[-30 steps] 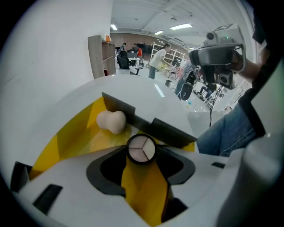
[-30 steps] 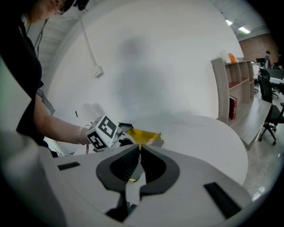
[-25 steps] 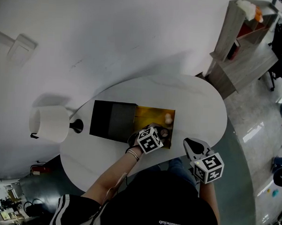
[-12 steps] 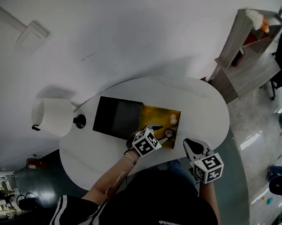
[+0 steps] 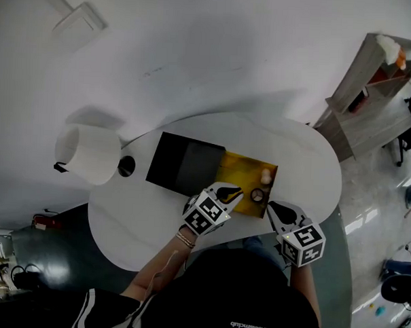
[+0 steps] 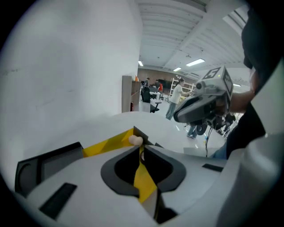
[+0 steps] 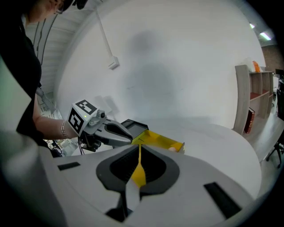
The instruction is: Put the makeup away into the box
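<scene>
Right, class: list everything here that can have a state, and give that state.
Yellow-lined black box, open, black lid flat beside it.
Beige egg-shaped makeup sponge, inside the box.
Small round makeup pot, inside the box.
Left gripper, jaws closing, nothing between them.
Right gripper, shut, empty.

A white oval table (image 5: 155, 232) stood against a pale wall (image 5: 231, 52). On the table's left end sat a lamp with a white drum shade (image 5: 89, 153) and a round black base (image 5: 126, 166). Beyond the table's right end stood a wooden shelf unit (image 5: 375, 99), with something orange (image 5: 399, 58) on top.
</scene>
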Demonstrator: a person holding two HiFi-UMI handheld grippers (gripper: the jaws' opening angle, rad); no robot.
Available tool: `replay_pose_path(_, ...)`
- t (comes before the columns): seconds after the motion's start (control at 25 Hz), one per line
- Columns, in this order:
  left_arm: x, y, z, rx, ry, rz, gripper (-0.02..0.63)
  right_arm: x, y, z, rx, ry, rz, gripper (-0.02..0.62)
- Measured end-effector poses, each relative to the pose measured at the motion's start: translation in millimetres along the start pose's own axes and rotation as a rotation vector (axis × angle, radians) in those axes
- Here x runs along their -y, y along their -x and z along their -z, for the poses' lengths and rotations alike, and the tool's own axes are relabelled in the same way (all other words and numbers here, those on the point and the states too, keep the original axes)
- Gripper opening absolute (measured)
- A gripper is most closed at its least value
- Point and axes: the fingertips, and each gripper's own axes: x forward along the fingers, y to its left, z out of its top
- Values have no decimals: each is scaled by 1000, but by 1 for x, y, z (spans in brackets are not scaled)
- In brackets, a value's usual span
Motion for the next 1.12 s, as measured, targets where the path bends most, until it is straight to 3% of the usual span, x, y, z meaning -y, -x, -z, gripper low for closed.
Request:
replay_pose_path(0.32, -16, 58, -3, 157, 131, -93, 18, -35, -29, -11, -34, 70, -78, 29)
replay_pose_path(0.72, -48, 131, 39, 279, 319, -263, 18, -93, -76, -34, -66, 247, -222, 27)
replay_pose_path(1.12, -63, 200, 106, 308, 441, -382, 18, -166, -117, -46, -63, 406, -358, 20)
